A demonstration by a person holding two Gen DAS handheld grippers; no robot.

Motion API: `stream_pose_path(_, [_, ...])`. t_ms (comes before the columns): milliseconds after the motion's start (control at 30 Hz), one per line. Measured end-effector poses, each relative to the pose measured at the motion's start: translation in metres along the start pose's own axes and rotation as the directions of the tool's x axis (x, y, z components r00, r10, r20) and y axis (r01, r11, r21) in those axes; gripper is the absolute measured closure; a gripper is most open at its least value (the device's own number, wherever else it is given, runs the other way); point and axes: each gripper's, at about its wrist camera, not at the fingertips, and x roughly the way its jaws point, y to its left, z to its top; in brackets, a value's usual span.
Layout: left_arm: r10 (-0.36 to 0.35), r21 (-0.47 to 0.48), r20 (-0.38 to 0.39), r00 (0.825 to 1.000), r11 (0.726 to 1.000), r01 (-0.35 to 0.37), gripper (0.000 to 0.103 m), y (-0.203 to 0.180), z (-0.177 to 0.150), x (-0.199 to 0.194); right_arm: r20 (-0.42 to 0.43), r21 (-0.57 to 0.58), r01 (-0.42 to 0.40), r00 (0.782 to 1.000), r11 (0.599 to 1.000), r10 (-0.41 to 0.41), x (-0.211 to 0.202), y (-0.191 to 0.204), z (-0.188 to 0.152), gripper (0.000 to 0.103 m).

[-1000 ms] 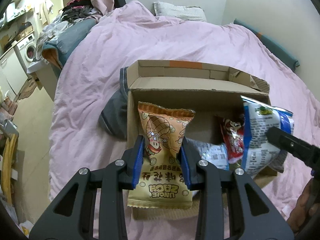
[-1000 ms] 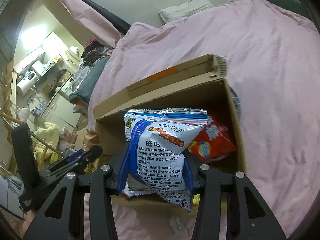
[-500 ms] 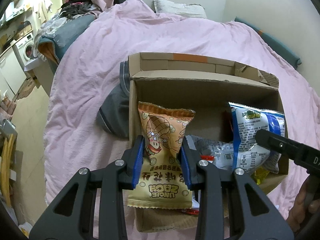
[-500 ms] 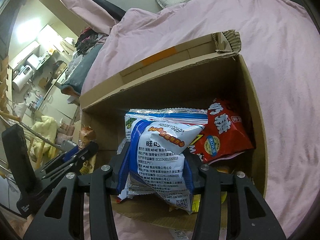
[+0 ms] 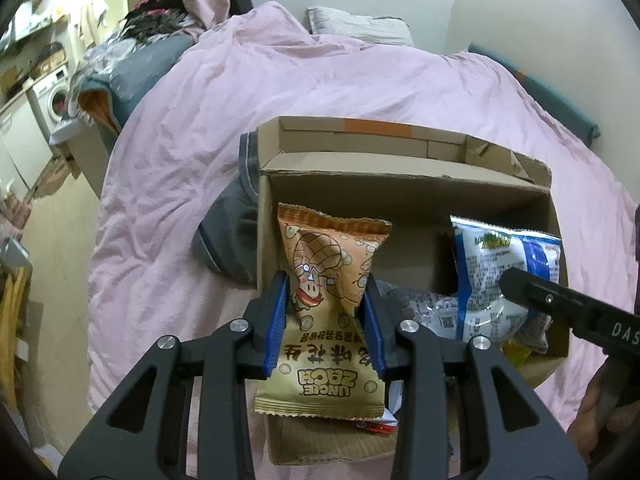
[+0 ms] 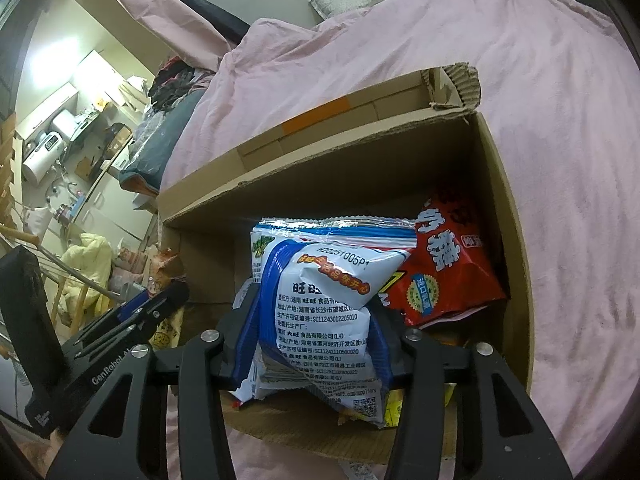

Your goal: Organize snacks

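Left wrist view shows the left tool (image 5: 326, 312) clamped on an orange peanut snack packet (image 5: 326, 300), its blue pads pressing the packet's sides. The packet stands upright over the near left part of an open cardboard box (image 5: 400, 188), its printed name upside down toward the camera. The box sits on a bed covered with a pink duvet (image 5: 180, 152), and a grey garment (image 5: 228, 236) lies against the box's left wall. At the right edge the right tool (image 5: 516, 280) reaches into the box with a blue and white snack bag (image 5: 492, 272).

Right wrist view shows the right tool (image 6: 316, 320) around that blue and white snack bag (image 6: 320, 304); its jaws are opening at this moment, yet the blue pads still lie against the bag's crumpled sides. The bag hangs inside the box (image 6: 504, 184), just beside a red snack bag (image 6: 448, 276) that leans in the right corner. More wrappers lie on the box floor beneath. The left tool (image 6: 168, 300) shows at the lower left of this view.
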Motion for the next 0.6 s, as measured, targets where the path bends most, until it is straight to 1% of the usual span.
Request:
stream_pose_path(67, [-0.015, -0.015, -0.003, 1.000, 1.000, 0.015, 0.071, 0.002, 0.001, -0.001, 0.013, -0.006, -0.001, 1.000, 1.000, 0.001, -0.003, 0.001, 0.000, 0.052])
stream_pose_path(133, [-0.025, -0.025, 0.019, 1.000, 0.999, 0.025, 0.071, 0.003, 0.002, -0.006, 0.037, -0.014, -0.003, 0.999, 1.000, 0.004, -0.007, 0.001, 0.000, 0.052])
stream_pose_path(233, [-0.029, -0.021, 0.063, 0.998, 0.999, 0.031, 0.071, 0.001, 0.005, -0.015, 0.115, -0.029, -0.033, 0.993, 0.999, 0.036, -0.023, 0.005, 0.004, 0.050])
stream_pose_path(267, [-0.026, -0.015, 0.071, 0.997, 1.000, 0.027, 0.069, 0.000, 0.006, -0.017, 0.132, -0.033, -0.034, 0.991, 0.999, 0.038, -0.026, 0.006, 0.004, 0.039])
stream_pose_path(300, [-0.020, -0.007, 0.074, 0.997, 1.000, 0.020, 0.061, -0.001, 0.006, -0.018, 0.148, -0.036, -0.034, 0.988, 0.999, 0.039, -0.029, 0.007, 0.005, 0.021])
stream_pose_path(333, [-0.013, -0.001, 0.077, 0.997, 1.000, 0.013, 0.053, -0.002, 0.007, -0.019, 0.159, -0.032, -0.029, 0.987, 0.999, 0.034, -0.031, 0.006, 0.006, 0.014])
stream_pose_path(367, [-0.009, -0.002, 0.083, 0.997, 1.000, 0.009, 0.036, -0.003, 0.007, -0.020, 0.173, -0.026, -0.026, 0.984, 0.999, 0.030, -0.034, 0.005, 0.006, 0.011])
stream_pose_path(400, [-0.006, -0.007, 0.092, 0.996, 1.000, 0.006, 0.022, -0.002, 0.007, -0.022, 0.181, -0.022, -0.019, 0.983, 1.000, 0.023, -0.034, 0.004, 0.006, 0.010])
stream_pose_path(467, [-0.007, -0.019, 0.113, 0.994, 1.000, 0.010, 0.012, -0.001, 0.006, -0.026, 0.179, -0.019, 0.021, 0.984, 1.000, -0.017, -0.034, 0.002, 0.008, 0.009])
stream_pose_path(500, [-0.009, -0.018, 0.116, 0.993, 1.000, 0.011, 0.011, -0.001, 0.007, -0.027, 0.180, -0.015, 0.034, 0.983, 0.999, -0.030, -0.033, 0.001, 0.008, 0.009])
stream_pose_path(600, [-0.007, -0.006, 0.110, 0.994, 1.000, 0.008, 0.011, -0.001, 0.007, -0.026, 0.170, 0.000, 0.030, 0.985, 1.000, -0.030, -0.032, -0.002, 0.010, 0.009])
